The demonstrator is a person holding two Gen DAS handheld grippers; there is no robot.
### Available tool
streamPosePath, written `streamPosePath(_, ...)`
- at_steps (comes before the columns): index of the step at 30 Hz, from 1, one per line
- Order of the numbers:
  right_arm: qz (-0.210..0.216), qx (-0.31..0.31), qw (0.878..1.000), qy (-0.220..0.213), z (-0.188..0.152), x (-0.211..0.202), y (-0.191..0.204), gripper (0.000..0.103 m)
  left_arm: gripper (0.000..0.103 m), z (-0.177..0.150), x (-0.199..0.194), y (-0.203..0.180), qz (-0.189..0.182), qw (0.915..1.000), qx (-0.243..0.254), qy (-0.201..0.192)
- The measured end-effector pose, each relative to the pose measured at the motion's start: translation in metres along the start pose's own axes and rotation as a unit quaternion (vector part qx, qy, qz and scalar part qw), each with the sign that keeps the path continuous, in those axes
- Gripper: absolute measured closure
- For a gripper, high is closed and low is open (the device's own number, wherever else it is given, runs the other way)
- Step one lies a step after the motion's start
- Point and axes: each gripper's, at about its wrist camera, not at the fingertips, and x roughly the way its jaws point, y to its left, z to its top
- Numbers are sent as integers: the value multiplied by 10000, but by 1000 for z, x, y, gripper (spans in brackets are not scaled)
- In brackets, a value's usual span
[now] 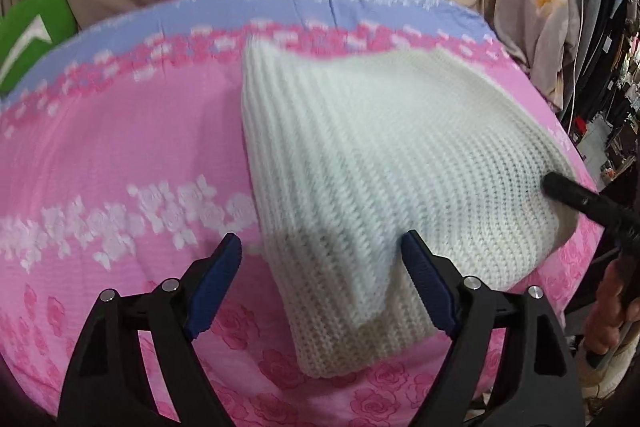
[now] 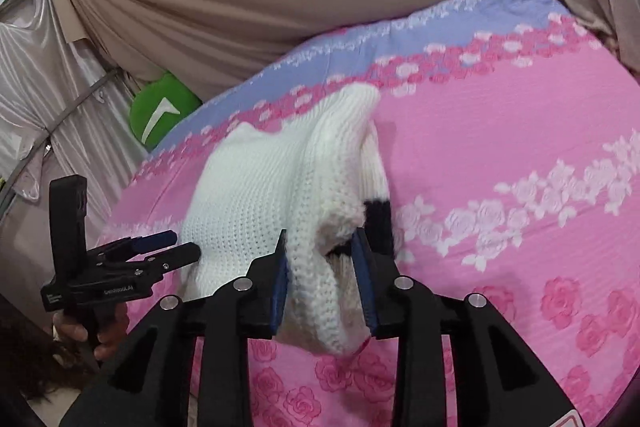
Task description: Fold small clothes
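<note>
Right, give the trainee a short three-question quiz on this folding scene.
1. True or false: the white knit garment lies on a pink floral bedsheet.
2. Which gripper has knit bunched between its jaws? A) left gripper B) right gripper
3. Fill in: the band at the garment's edge beside the right gripper is ____.

Key: 1 true; 2 B; 3 black.

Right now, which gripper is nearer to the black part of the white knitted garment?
Right. The right gripper straddles the knitted garment beside its black part. The left gripper is open at the opposite side.
</note>
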Motion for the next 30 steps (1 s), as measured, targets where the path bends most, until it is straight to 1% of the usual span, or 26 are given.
streamPosePath(1,-86,-84,9999,-71,7,1,3,71,24,5,-5,-2,55,9999,54,-128)
streamPosePath(3,-446,-375,9982,-139,20,15,9,72,24,16,-8,-8,198,9992,155,-302)
streamPosePath(5,-670,-524,9964,-23,25,34,9,79,24,24,-6,-13,230,9988,182,-382)
streamPosePath(6,-730,-507,9960,64,25,45,9,86,24,27,-3,-15,238,9988,205,-386)
streamPosePath(8,-779,-687,9946,49,22,49,13,87,24,32,7,-18,299,9988,189,-329)
streamPosePath(9,-949,-887,9915,58,20,55,18,87,24,33,12,-18,318,9989,186,-282)
streamPosePath(10,-1132,-1010,9883,186,16,63,18,87,24,33,17,-18,354,9990,169,-223)
streamPosePath(11,-1220,-1000,9867,384,14,73,13,88,24,33,21,-18,356,9991,147,-167)
streamPosePath(12,-1233,-868,9875,458,13,76,6,88,24,33,26,-18,323,9993,133,-103)
streamPosePath(13,-1177,-773,9890,444,15,73,3,88,24,32,29,-18,323,9994,121,-72)
streamPosePath(14,-1121,-704,9905,377,17,64,5,89,24,32,30,-18,357,9993,116,-73)
streamPosePath(15,-1054,-683,9919,192,20,50,10,89,24,32,30,-18,373,9992,123,-78)
streamPosePath(17,-892,-806,9927,-57,22,30,24,89,24,32,31,-17,372,9992,99,-78)
streamPosePath(18,-864,-897,9922,-70,20,26,28,89,24,32,31,-16,368,9993,85,-75)
streamPosePath(19,-926,-958,9911,13,18,30,31,89,24,33,32,-16,369,9993,81,-74)
streamPosePath(21,-1249,-1043,9854,496,7,59,24,89,24,32,33,-17,400,9991,86,-88)
streamPosePath(22,-1328,-1045,9834,657,1,71,20,89,23,32,34,-17,387,9992,95,-81)
streamPosePath(23,-1338,-1032,9841,551,-1,71,18,89,23,32,34,-18,381,9992,108,-76)
streamPosePath(24,-1299,-958,9854,547,2,67,20,89,23,31,33,-18,406,9991,108,-82)
streamPosePath(25,-1192,-844,9882,456,5,57,22,89,23,31,32,-17,380,9992,94,-90)
streamPosePath(26,-1046,-724,9915,281,9,45,22,86,23,32,28,-13,298,9995,28,-117)
streamPosePath(27,-881,-590,9943,142,11,34,19,75,21,32,21,-6,135,9996,-155,-187)
streamPosePath(28,-794,-466,9957,116,13,28,16,65,18,33,15,2,8,9992,-328,-246)
streamPosePath(29,-750,-343,9965,108,13,25,10,46,13,34,9,13,-123,9980,-543,-289)
streamPosePath(30,-734,-221,9969,153,13,26,3,38,12,34,7,22,-232,9967,-720,-293)
